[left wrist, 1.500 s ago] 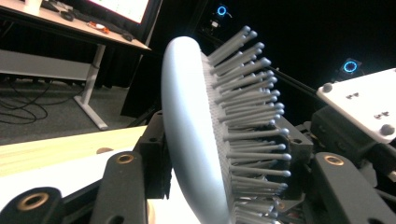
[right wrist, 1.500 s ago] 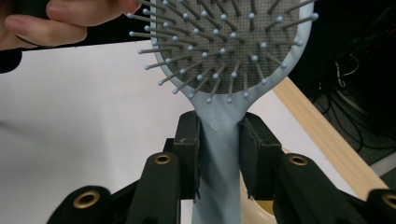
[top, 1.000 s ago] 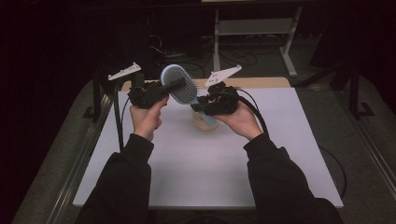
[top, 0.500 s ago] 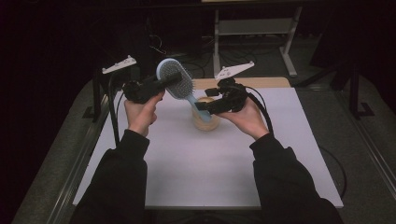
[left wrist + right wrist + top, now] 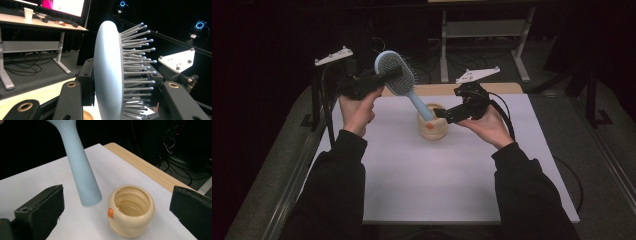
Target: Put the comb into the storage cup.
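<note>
Hairbrush (image 5: 396, 75): head pinched in left gripper (image 5: 384, 78) jaws, handle hanging above cream pot (image 5: 432, 122) on table (image 5: 412, 175); right gripper (image 5: 443, 113) jaws just spread, empty; insertion apparently pending.

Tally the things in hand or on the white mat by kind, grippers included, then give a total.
Hairbrush: 1
Cream ribbed cup: 1
Grippers: 2, the left gripper shut on the brush head, the right gripper open beside the cup
Total: 4
</note>
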`<state>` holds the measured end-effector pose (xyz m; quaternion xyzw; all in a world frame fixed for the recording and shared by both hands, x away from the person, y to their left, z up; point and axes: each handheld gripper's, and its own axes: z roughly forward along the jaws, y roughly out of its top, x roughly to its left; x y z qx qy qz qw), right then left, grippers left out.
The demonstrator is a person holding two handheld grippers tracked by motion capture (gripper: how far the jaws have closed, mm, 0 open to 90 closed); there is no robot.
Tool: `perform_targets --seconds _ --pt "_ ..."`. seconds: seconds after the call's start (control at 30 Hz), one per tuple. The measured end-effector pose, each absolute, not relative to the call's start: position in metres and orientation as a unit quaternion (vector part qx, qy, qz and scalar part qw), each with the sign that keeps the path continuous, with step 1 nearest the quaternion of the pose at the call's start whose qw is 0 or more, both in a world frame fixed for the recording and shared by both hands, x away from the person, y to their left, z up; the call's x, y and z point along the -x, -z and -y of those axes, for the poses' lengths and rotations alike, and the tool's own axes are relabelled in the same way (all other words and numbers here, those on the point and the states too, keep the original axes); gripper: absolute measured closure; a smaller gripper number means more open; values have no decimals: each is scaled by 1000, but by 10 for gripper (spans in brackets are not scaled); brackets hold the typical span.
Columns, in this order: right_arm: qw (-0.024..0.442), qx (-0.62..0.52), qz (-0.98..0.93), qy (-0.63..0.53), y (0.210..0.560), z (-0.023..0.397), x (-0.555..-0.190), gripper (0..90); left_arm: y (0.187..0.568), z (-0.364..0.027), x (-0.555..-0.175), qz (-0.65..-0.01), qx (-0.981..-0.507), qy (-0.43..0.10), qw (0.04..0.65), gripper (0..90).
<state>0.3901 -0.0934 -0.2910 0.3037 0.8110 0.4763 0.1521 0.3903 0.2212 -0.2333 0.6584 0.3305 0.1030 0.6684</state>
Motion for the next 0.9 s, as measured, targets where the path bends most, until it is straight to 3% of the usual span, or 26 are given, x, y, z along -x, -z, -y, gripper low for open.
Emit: perform_targets --seconds 0.9 --pt "155 -337 -776 -509 327 173 -361 0 225 -228 -416 -334 -653 -131 667 547"
